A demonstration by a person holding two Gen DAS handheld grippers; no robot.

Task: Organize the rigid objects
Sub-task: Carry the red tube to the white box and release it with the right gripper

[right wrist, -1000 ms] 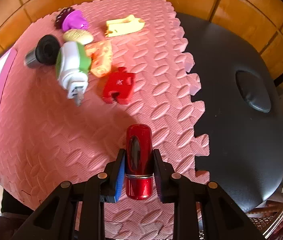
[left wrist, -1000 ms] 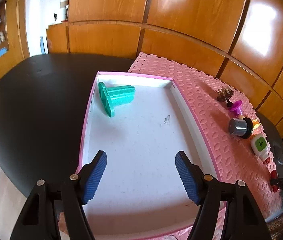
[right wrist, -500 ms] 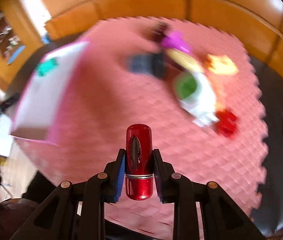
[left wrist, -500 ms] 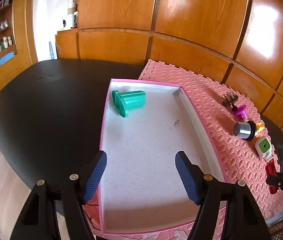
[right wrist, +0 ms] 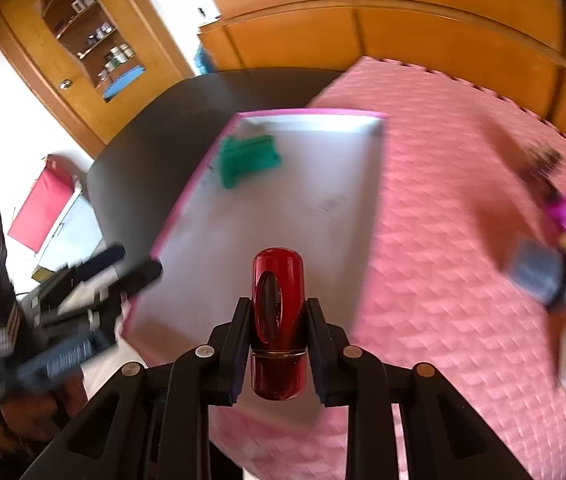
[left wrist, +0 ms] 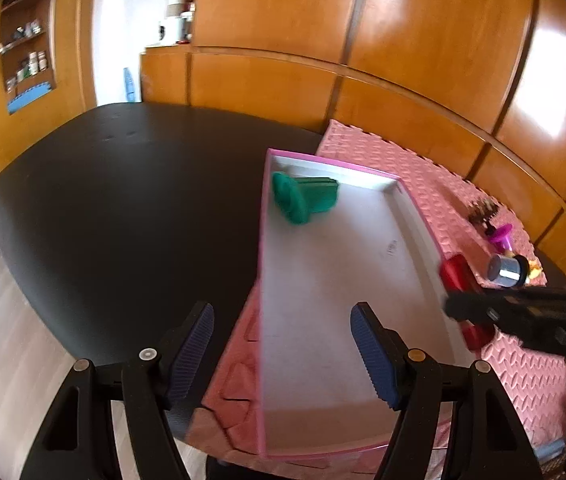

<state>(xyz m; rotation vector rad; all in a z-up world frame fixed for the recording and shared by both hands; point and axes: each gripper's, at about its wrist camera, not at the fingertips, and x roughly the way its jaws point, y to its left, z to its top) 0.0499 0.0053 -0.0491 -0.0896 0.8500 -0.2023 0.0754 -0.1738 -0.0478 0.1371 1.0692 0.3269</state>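
Right wrist view: glossy red capsule-shaped tube (right wrist: 279, 320), clamped between the right gripper (right wrist: 279, 332) pads, hangs over the pink-rimmed tray (right wrist: 375, 168). Left gripper (left wrist: 283, 354) stands apart, empty. Blurred toys (right wrist: 555, 248) far right, perhaps a grey cylinder among them.

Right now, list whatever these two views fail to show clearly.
- Right wrist view: the toys on the pink mat at the right are smeared by motion; their shapes stay unclear.
- Right wrist view: the green piece in the tray is blurred.
- Left wrist view: the right claw covers the middle of the red capsule.
- Left wrist view: the tray's near corner is blurred.
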